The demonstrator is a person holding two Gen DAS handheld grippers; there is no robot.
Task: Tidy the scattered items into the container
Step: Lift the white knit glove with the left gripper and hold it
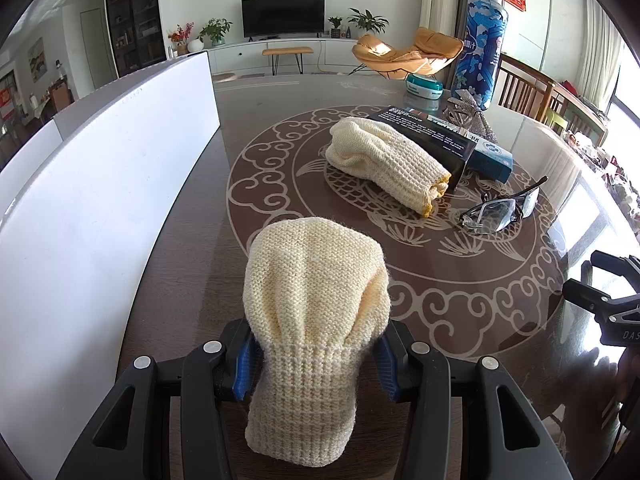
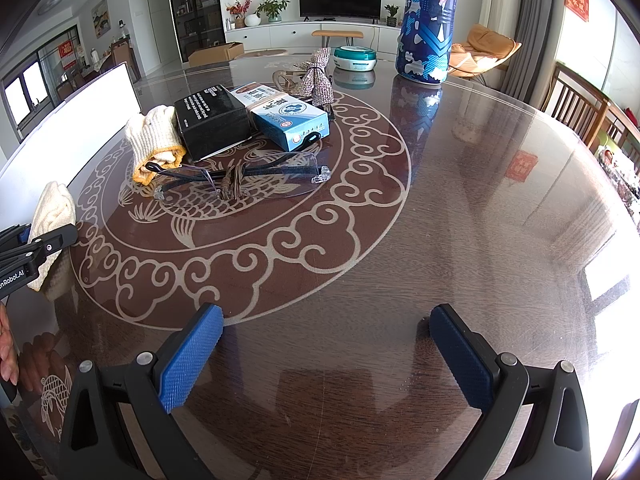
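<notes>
My left gripper (image 1: 314, 364) is shut on a cream knitted glove (image 1: 316, 304), held just above the table beside the white container wall (image 1: 100, 208). The held glove also shows in the right wrist view (image 2: 52, 216). A second cream glove (image 1: 384, 164) lies against a black box (image 1: 432, 136) and a blue box (image 1: 490, 160). It also shows in the right wrist view (image 2: 154, 140). Clear safety glasses (image 1: 500, 210) lie to the right; in the right wrist view the glasses (image 2: 240, 178) lie ahead. My right gripper (image 2: 326, 354) is open and empty above the table.
A tall blue bottle (image 2: 430, 20), a teal round tin (image 2: 354, 58) and a silver mesh pouch (image 2: 318, 78) stand at the far side of the brown patterned table (image 2: 460, 208). Wooden chairs (image 2: 576, 100) stand to the right.
</notes>
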